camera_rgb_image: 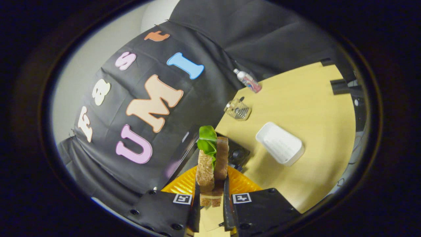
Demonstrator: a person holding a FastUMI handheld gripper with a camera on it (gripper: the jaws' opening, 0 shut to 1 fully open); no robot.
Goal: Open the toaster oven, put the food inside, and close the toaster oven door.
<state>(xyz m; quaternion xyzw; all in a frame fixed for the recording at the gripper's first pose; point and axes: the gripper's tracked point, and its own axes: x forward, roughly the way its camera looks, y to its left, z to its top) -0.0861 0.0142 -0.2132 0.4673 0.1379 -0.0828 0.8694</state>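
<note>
Tongs (212, 194) were clamped on the sandwich (213, 164), both fingers pressing its bread slices from either side. Sandwich stood on edge between them, lettuce leaf (208, 140) sticking out of the far end. Orange ribbed plate (182, 184) sat right under and behind the sandwich. Dark toaster oven (238, 153) was just beyond the sandwich, partly hidden by it, knob visible; door state couldn't be made out. On the tan counter (306, 108): white rectangular tray (279, 143) beyond the fingers to the right, clear glass container (237, 109) further back, small bottle (247, 80) near the counter's far edge by the black cloth wall.
</note>
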